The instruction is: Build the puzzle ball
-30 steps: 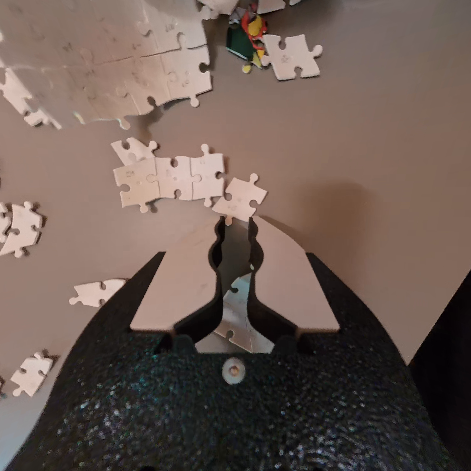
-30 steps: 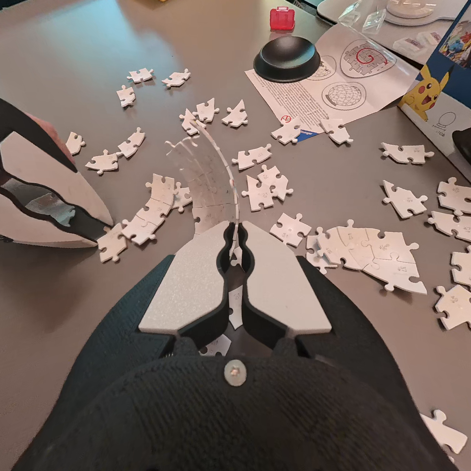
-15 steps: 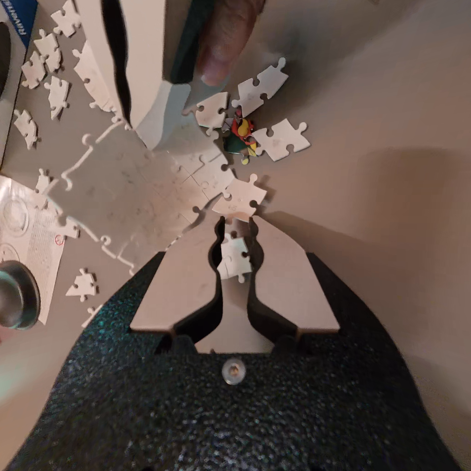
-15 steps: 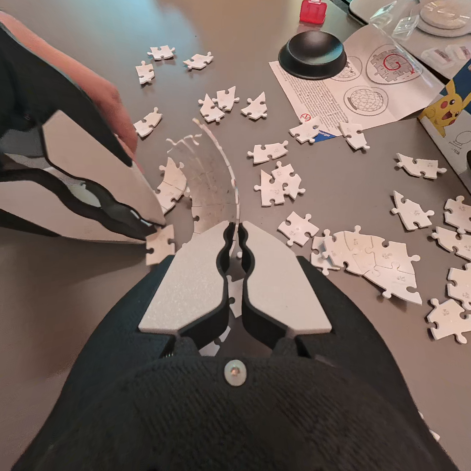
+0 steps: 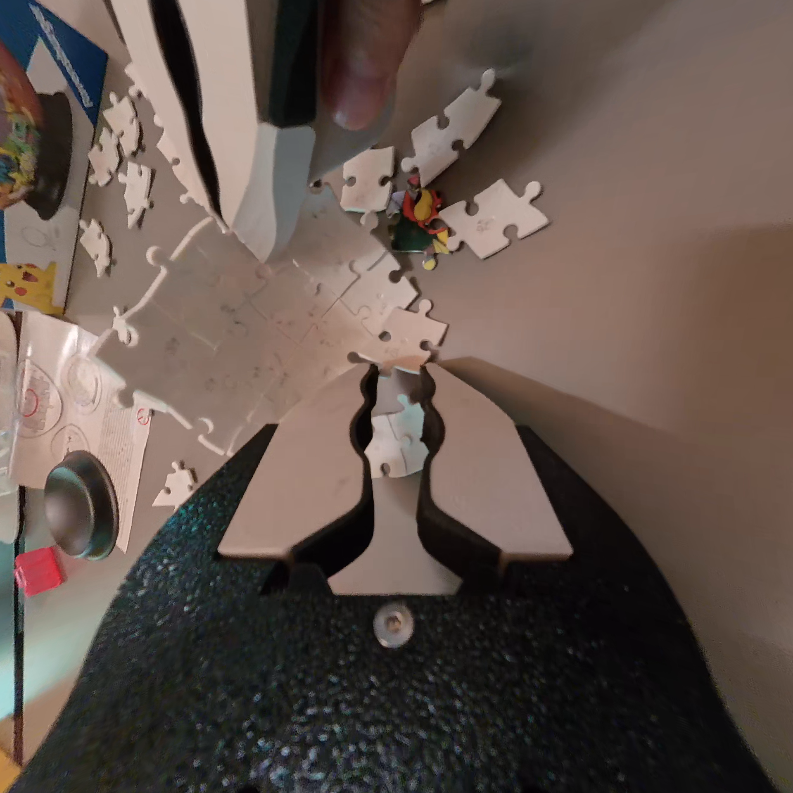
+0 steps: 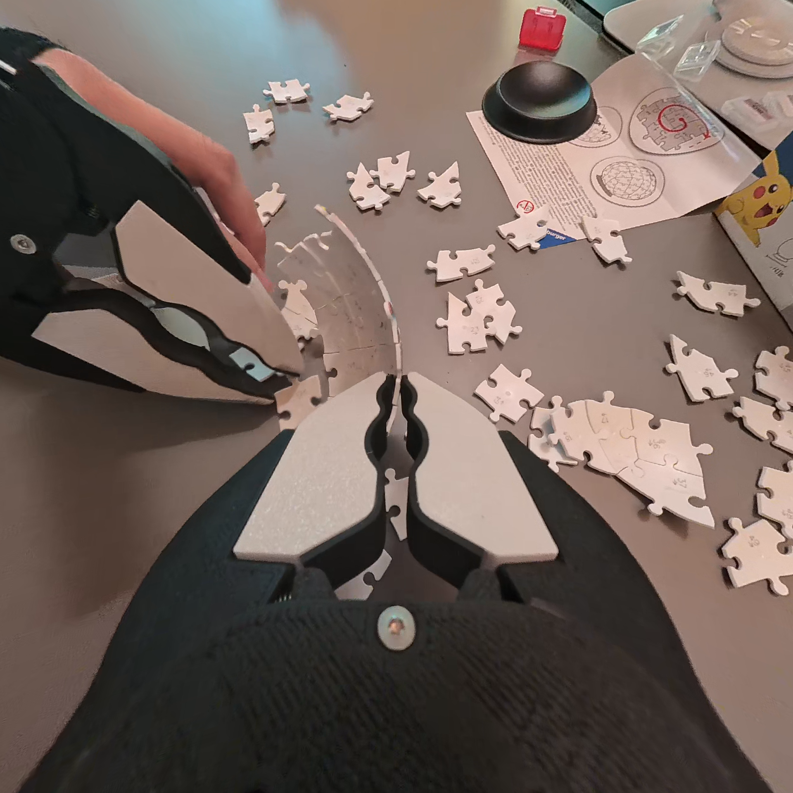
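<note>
Above grey desk [image 6: 128,493]: right gripper [image 6: 397,379], jaws pinching edge of curved assembled puzzle shell [image 6: 347,309]; left gripper [image 5: 399,367], jaws clamping single white puzzle piece [image 5: 410,332] touching shell's lower edge. Loose white pieces [image 6: 476,317] scattered around.

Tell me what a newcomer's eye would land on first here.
First, the curved, partly assembled white puzzle shell standing on edge mid-table, pinched by the right gripper. At its lower edge, the left gripper grips a single white puzzle piece. Loose white pieces litter the grey table.
</note>
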`<state>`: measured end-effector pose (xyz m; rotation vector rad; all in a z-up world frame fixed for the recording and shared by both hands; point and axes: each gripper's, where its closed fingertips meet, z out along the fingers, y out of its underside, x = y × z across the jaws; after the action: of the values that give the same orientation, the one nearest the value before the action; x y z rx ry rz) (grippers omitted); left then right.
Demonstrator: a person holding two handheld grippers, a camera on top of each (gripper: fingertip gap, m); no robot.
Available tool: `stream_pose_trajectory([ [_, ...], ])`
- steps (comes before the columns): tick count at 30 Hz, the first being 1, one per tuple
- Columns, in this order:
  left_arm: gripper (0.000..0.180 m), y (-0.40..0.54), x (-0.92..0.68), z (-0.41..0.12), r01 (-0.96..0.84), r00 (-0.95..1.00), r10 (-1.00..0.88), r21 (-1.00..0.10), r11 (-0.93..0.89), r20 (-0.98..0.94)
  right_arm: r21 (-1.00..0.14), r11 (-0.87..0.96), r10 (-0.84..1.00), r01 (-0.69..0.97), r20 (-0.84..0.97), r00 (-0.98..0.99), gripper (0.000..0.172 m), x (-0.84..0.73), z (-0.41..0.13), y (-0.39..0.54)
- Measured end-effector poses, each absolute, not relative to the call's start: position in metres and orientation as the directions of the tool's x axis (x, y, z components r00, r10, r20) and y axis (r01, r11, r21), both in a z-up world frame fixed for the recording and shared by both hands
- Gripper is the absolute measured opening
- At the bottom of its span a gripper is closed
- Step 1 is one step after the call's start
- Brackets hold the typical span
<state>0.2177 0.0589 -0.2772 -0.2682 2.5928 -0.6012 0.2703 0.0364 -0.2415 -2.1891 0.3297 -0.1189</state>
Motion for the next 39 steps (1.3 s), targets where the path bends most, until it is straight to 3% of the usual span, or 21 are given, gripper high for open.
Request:
stream_pose_trajectory([
  [15, 0.021, 0.055, 0.214, -0.276, -0.058, -0.898, -0.269, -0.512, 0.857, -0.348, -0.801, -0.570, -0.272, -0.184, -0.028, 0.962, 0.003, 0.270, -0.242, 0.038],
  [18, 0.007, 0.051, 0.211, -0.271, -0.129, -0.870, -0.352, -0.530, 0.838, -0.345, -0.801, -0.571, -0.271, -0.182, -0.026, 0.962, 0.003, 0.269, -0.241, 0.038],
  [26, 0.004, 0.050, 0.209, -0.285, -0.310, -0.819, -0.499, -0.513, 0.800, -0.284, -0.798, -0.572, -0.276, -0.189, -0.029, 0.961, 0.003, 0.268, -0.240, 0.040],
  [39, 0.000, 0.045, 0.212, -0.288, -0.254, -0.850, -0.444, -0.518, 0.816, -0.283, -0.793, -0.561, -0.310, -0.236, -0.063, 0.949, 0.003, 0.269, -0.242, 0.042],
])
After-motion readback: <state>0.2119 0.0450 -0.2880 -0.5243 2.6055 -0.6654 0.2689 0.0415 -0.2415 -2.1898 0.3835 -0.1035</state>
